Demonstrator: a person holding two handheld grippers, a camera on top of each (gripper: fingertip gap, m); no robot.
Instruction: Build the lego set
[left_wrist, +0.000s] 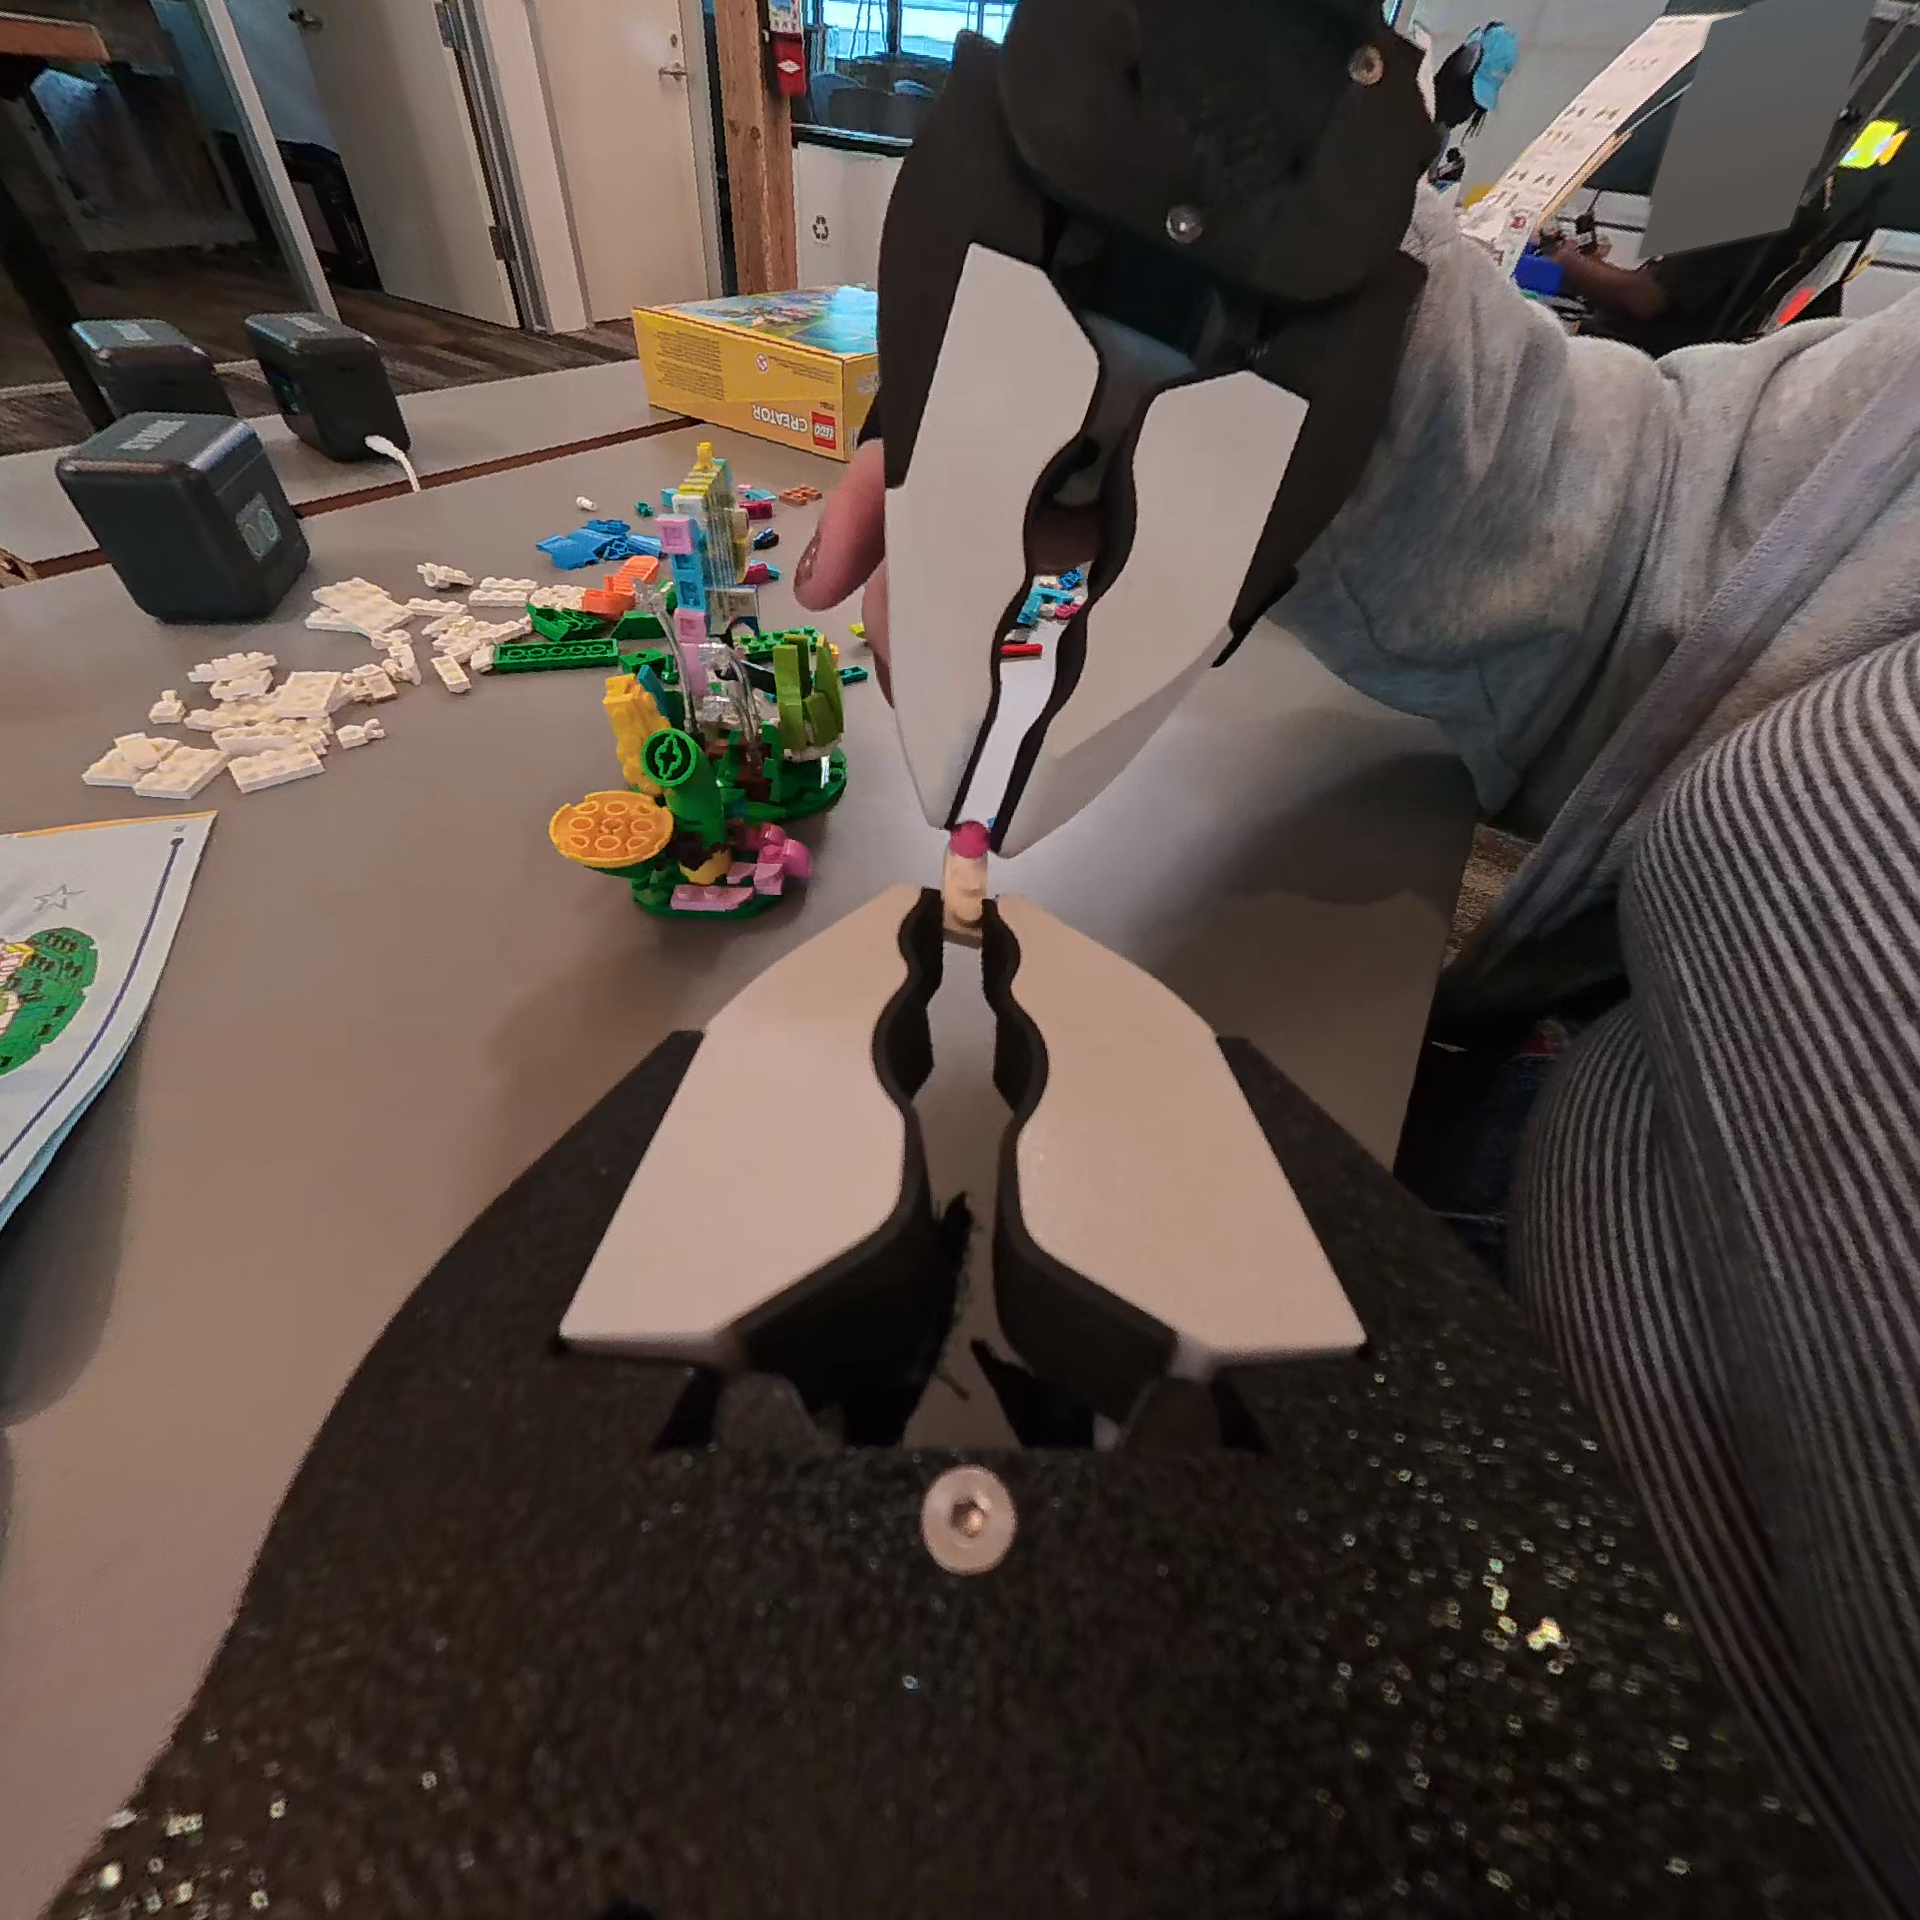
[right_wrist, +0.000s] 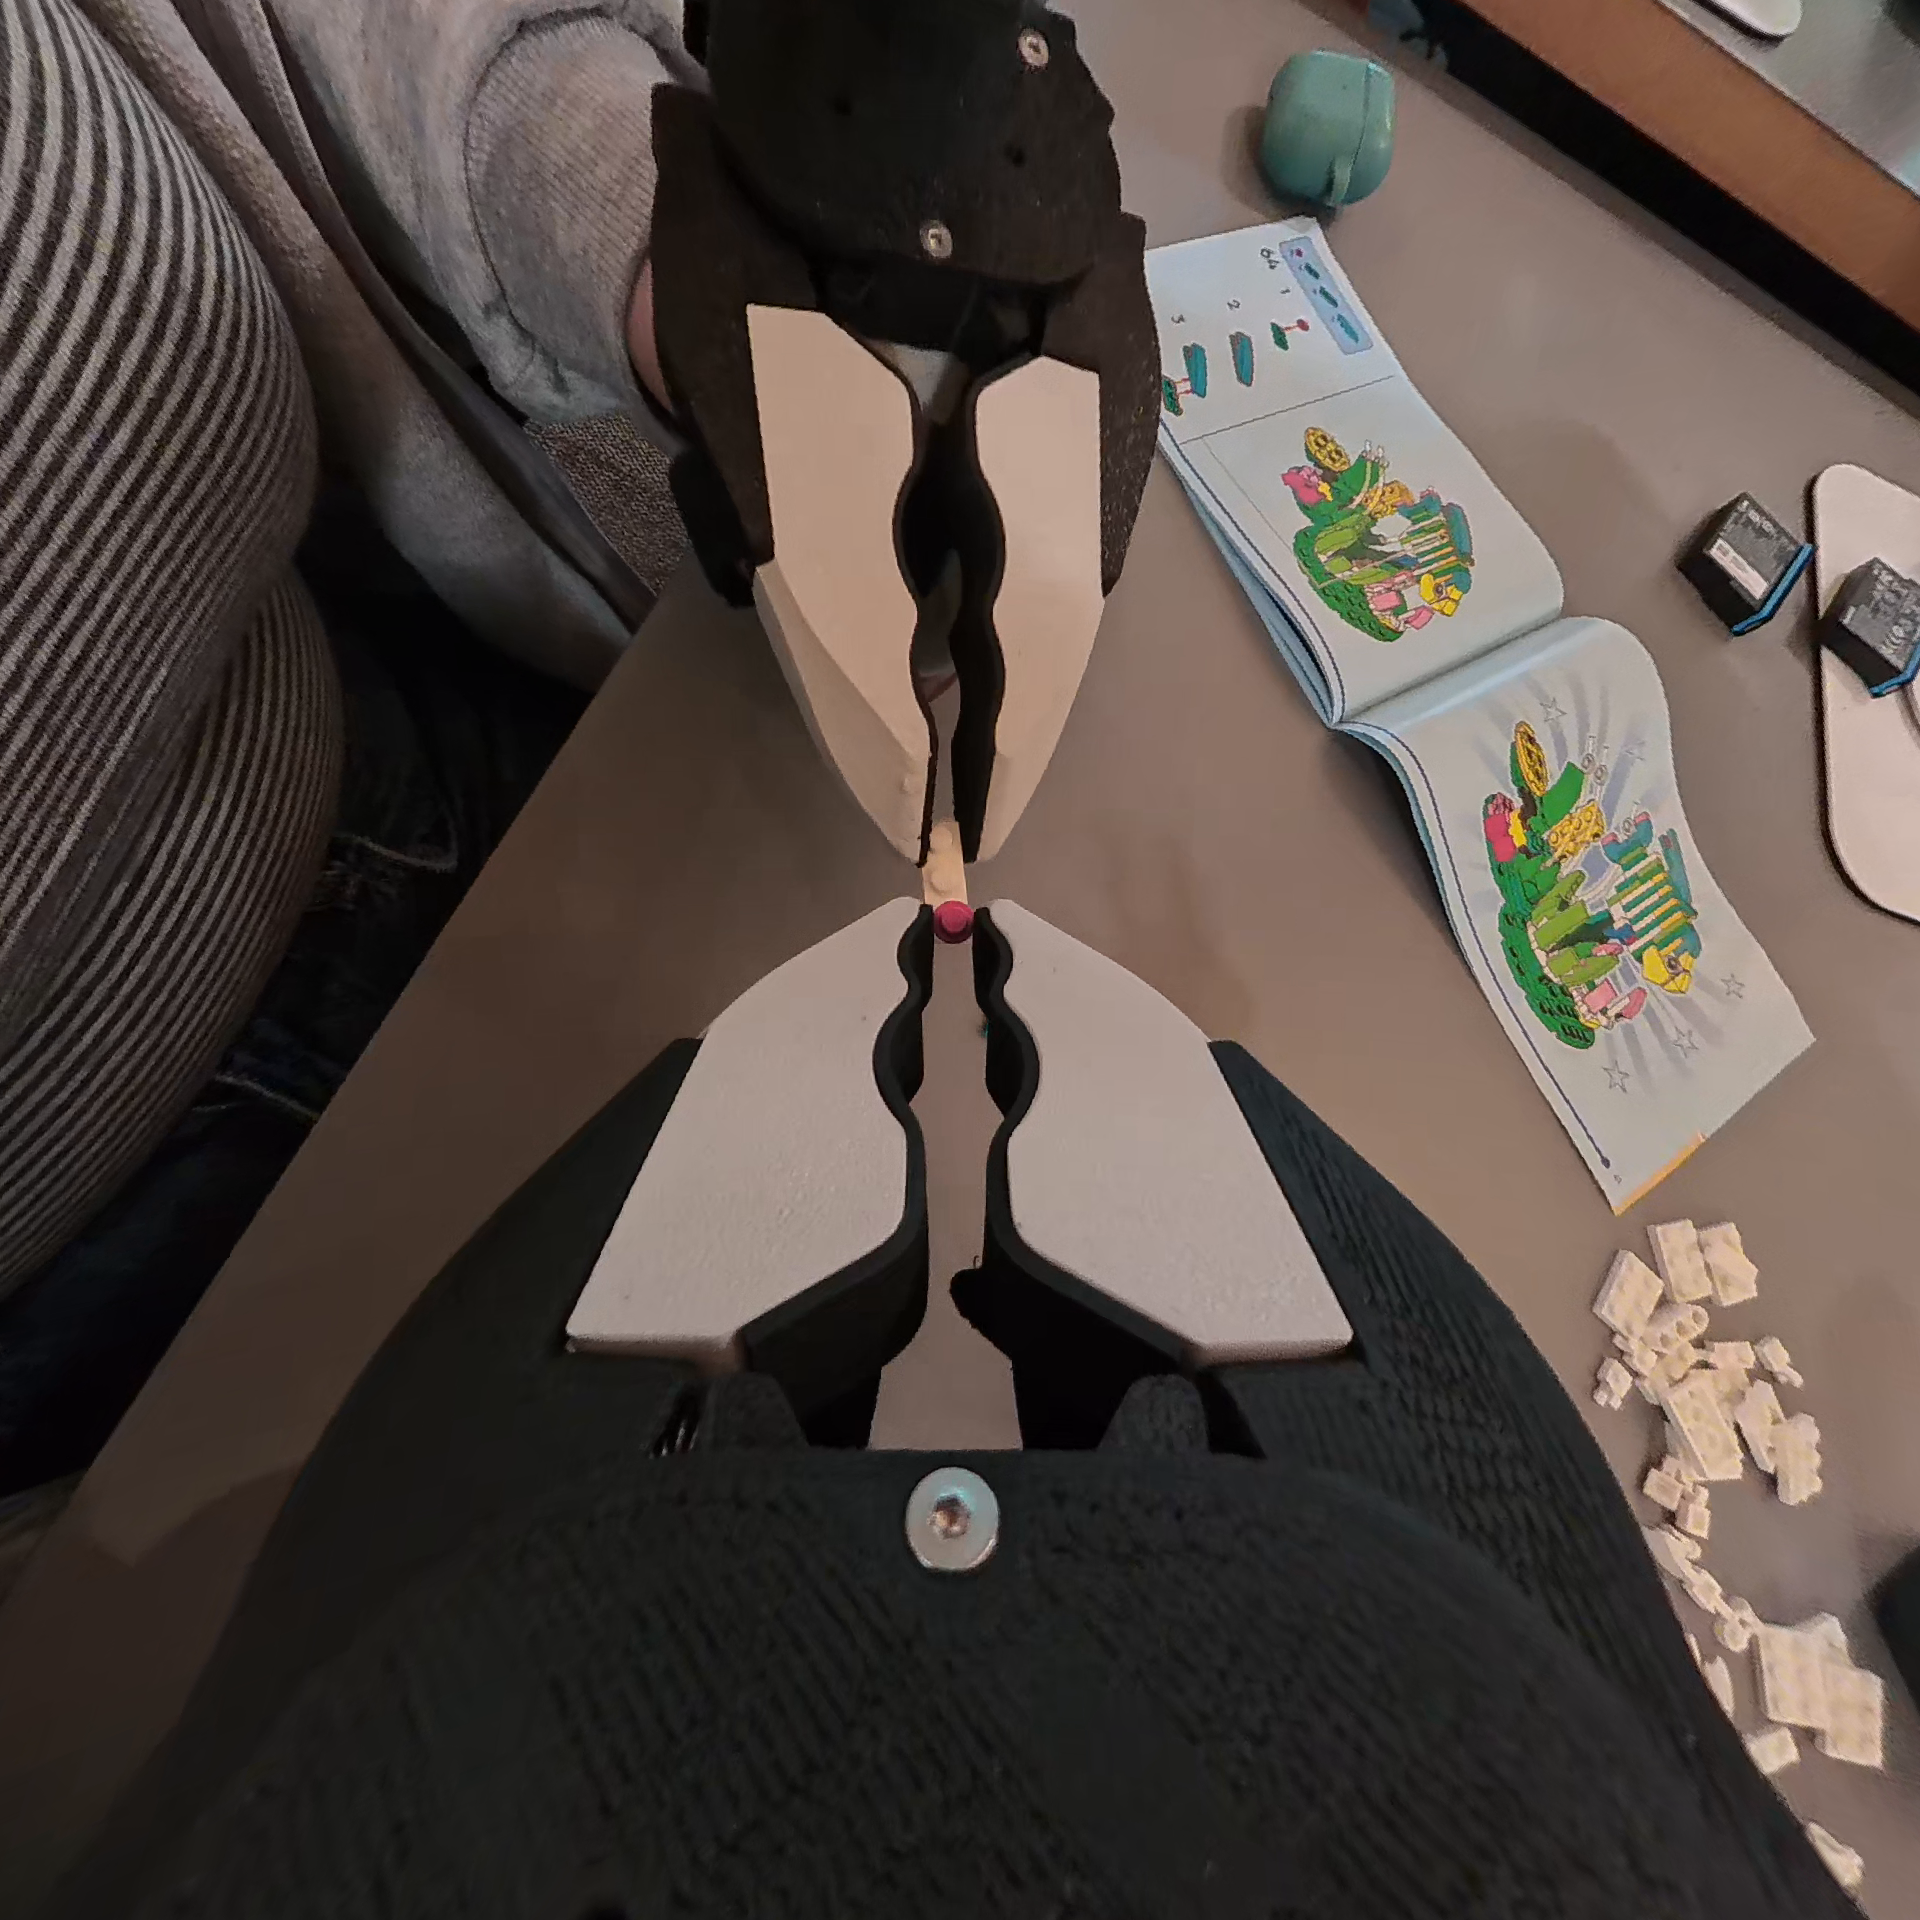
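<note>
My left gripper (left_wrist: 961, 920) is shut on a small cream piece (left_wrist: 964, 883) and holds it above the grey table. My right gripper (left_wrist: 979, 834) comes in from above, tip to tip, shut on a small magenta round piece (left_wrist: 969, 837) that touches the cream piece's end. In the right wrist view the right gripper (right_wrist: 951, 925) holds the magenta piece (right_wrist: 952, 918) against the cream piece (right_wrist: 943, 881), which sits in the left gripper (right_wrist: 945, 850). The partly built green model (left_wrist: 707, 769) stands on the table to the left, behind the grippers.
Loose white bricks (left_wrist: 270, 717) and coloured bricks (left_wrist: 603, 545) lie behind the model. An open instruction booklet (right_wrist: 1455, 727) lies near more white bricks (right_wrist: 1714, 1392). A yellow box (left_wrist: 758, 364) and dark grey blocks (left_wrist: 187, 520) stand farther back. A person in a striped top (left_wrist: 1766, 1143) sits at the table edge. The tips of both grippers are at nearly the same place.
</note>
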